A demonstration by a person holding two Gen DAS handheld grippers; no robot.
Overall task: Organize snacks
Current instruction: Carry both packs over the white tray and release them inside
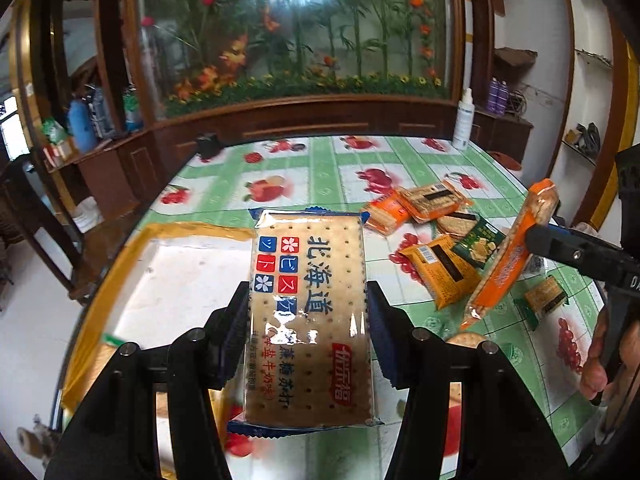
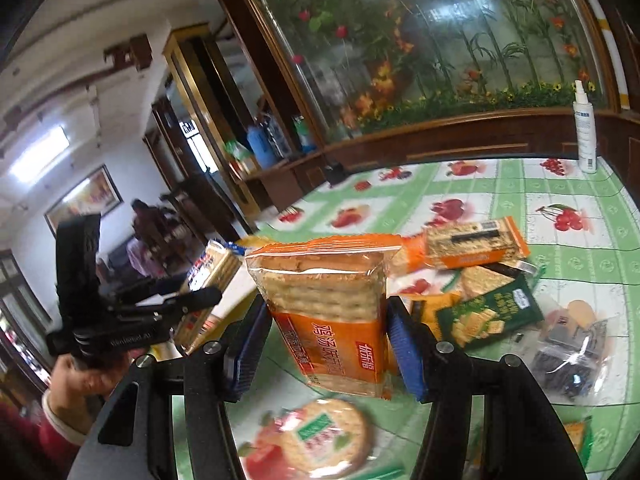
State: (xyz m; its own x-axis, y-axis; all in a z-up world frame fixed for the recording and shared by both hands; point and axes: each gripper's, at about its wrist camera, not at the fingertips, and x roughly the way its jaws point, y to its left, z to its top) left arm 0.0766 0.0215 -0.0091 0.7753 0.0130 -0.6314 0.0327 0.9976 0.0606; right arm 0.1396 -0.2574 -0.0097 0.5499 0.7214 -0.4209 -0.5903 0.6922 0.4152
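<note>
The left gripper [image 1: 308,312] holds a blue-edged cracker pack [image 1: 310,316] flat between its 2 blue pads, lifted above the table [image 1: 332,172] and over a white box with a yellow rim [image 1: 188,268]. The right gripper [image 2: 324,344] has an orange cracker pack [image 2: 332,312] standing upright between its pads; the left pad touches the wrapper, and whether the right one does is hard to tell.

From the left wrist view the orange cracker pack shows tilted at the right, above a heap of loose snack packs [image 1: 444,248] lying on the fruit-print tablecloth. In the right wrist view a round cracker pack [image 2: 320,436] lies just below the gripper, and a dark green pack [image 2: 492,316] lies to its right. A white spray bottle [image 2: 584,128] stands at the table's far edge.
</note>
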